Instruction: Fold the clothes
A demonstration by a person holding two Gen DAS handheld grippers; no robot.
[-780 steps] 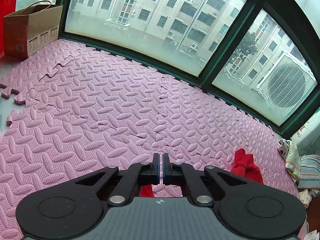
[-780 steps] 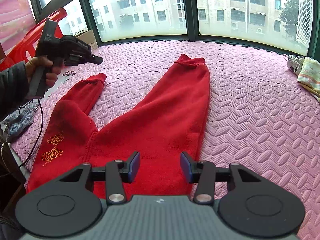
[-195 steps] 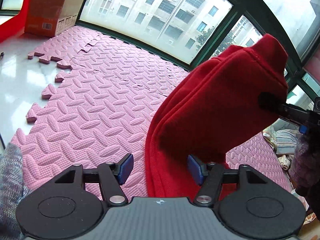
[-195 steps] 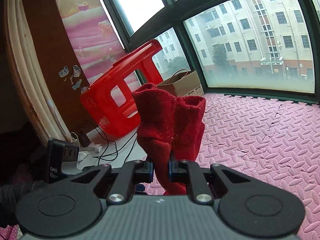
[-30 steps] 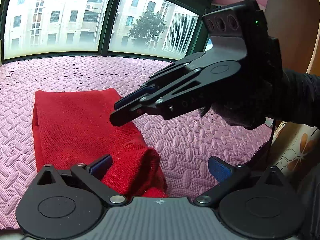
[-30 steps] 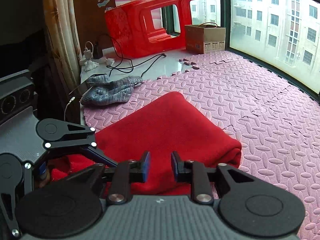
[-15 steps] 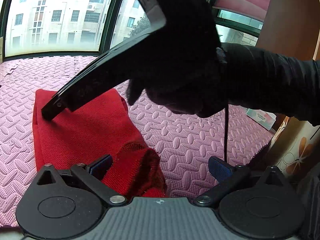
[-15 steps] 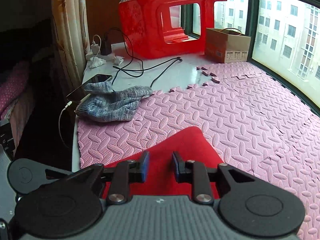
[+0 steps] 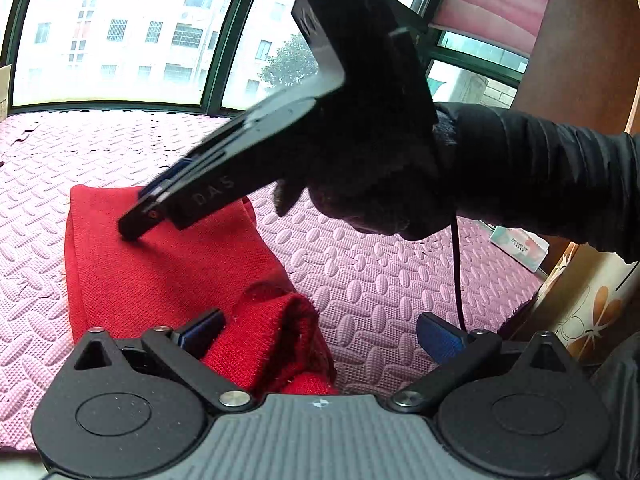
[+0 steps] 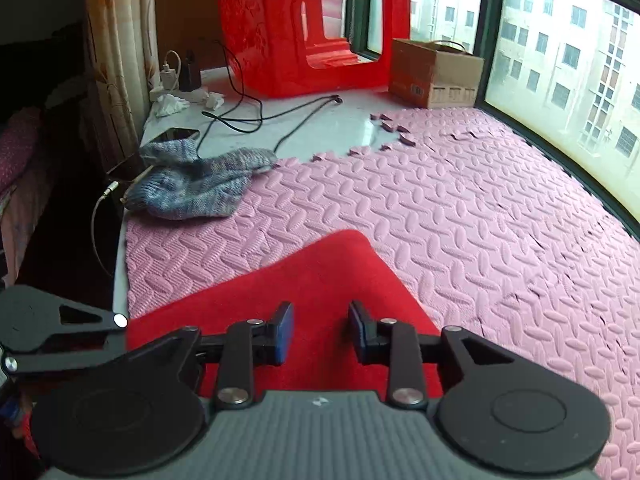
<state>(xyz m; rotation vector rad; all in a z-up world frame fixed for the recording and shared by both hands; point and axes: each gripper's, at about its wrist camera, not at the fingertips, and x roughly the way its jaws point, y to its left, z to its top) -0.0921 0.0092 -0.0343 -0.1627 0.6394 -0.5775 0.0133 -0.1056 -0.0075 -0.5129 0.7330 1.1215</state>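
The red trousers [image 9: 168,268] lie folded into a rectangle on the pink foam mat [image 9: 380,280]. A bunched red cuff end [image 9: 276,340] rises between the wide-open jaws of my left gripper [image 9: 320,332], which grips nothing. My right gripper [image 9: 136,224], seen from the left wrist view, points down with its tip on the fold's top. In the right wrist view the right gripper [image 10: 320,334] stands partly open and empty over the red trousers [image 10: 320,280].
A grey knitted garment [image 10: 196,184] lies at the mat's left edge beside a phone [image 10: 176,135] and cables. A red plastic stool [image 10: 316,28] and a cardboard box [image 10: 436,72] stand at the back. A tissue pack [image 9: 520,244] lies at the right.
The right gripper has drawn back along the folded trousers toward the near end and its jaws have opened a little. The left gripper has stayed still and open.
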